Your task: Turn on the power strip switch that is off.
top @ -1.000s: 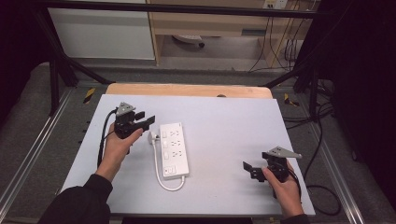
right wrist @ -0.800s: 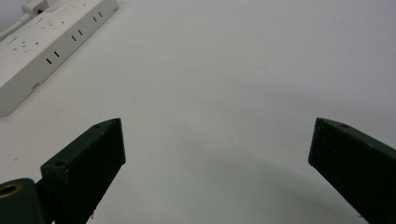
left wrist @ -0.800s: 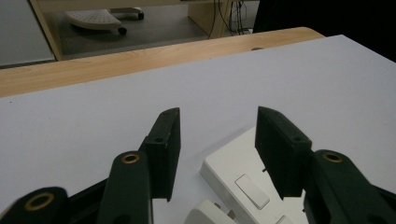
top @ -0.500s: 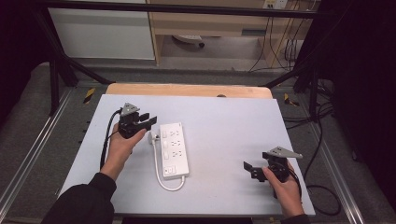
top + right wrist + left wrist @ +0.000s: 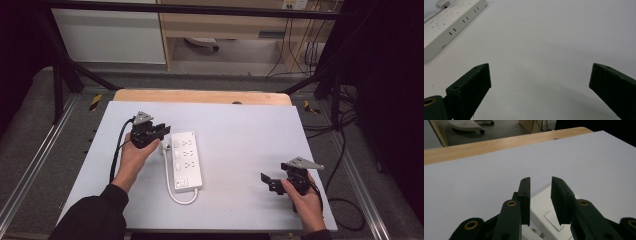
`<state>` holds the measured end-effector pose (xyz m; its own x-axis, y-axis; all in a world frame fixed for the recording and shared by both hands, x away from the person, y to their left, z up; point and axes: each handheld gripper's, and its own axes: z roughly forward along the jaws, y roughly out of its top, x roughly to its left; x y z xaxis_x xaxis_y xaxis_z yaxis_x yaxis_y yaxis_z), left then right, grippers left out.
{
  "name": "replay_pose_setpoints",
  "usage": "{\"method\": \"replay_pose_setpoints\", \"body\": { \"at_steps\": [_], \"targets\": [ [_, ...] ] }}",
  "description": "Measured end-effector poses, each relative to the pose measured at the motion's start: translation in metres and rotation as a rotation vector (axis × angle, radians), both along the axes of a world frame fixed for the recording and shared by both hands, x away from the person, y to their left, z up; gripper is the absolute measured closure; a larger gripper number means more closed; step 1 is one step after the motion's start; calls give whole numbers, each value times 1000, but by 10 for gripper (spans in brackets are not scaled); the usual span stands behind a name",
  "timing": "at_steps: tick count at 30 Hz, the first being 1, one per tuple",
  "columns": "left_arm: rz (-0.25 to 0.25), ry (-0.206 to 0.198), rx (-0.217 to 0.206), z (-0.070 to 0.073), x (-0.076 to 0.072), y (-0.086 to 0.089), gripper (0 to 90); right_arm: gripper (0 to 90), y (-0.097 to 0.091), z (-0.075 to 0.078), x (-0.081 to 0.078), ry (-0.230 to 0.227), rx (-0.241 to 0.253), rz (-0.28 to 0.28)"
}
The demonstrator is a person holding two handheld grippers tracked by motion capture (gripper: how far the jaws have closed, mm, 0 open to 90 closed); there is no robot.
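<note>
- The right gripper is resting low at the near right of the white table, held in the person's right hand. In the right gripper view its jaws are standing wide apart with nothing but bare tabletop between them; it is holding nothing.
- The white power strip is lying flat left of centre on the table, lengthwise toward the far edge, well apart from the right gripper. Its white cord is looping round the near end and running up the left side.
- The left gripper is hovering at the far left corner of the strip, borne by the left hand. Its jaws have just been closing and are now standing narrowly apart. In the left gripper view the strip's far end, with a rocker switch, is lying just below the tips; nothing is caught between the pads.
- Judgement: the work is at an early stage. The approach to the strip appears made; contact is not confirmed, and any press or grasp is yet to come.
- Beyond the table, a wooden edge and cabling on the floor are showing.
</note>
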<state>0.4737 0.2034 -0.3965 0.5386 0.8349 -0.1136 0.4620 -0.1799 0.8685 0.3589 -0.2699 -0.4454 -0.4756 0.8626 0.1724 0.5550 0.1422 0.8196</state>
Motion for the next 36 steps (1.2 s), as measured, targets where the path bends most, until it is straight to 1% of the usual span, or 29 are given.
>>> {"method": "replay_pose_setpoints", "body": {
  "at_steps": [2,10,13,16,19,26,36],
  "targets": [
    [-4,3,1,-1,0,-1,734,43,0,0,0,-1,0,0],
    [-6,16,-9,-4,3,-1,789,43,-1,0,0,2,2,-4],
    [-1,23,-15,-6,3,-1,797,43,0,0,0,1,2,-3],
    [1,25,-4,-8,4,-1,804,43,0,0,0,0,3,-3],
    [4,29,-12,-9,4,-2,817,43,-1,0,0,3,4,-3],
    [-3,39,-8,-12,4,-5,854,43,-1,0,0,1,6,-3],
    [-14,50,-3,-16,4,-10,881,43,-1,1,0,-2,5,-1]
  ]
}}
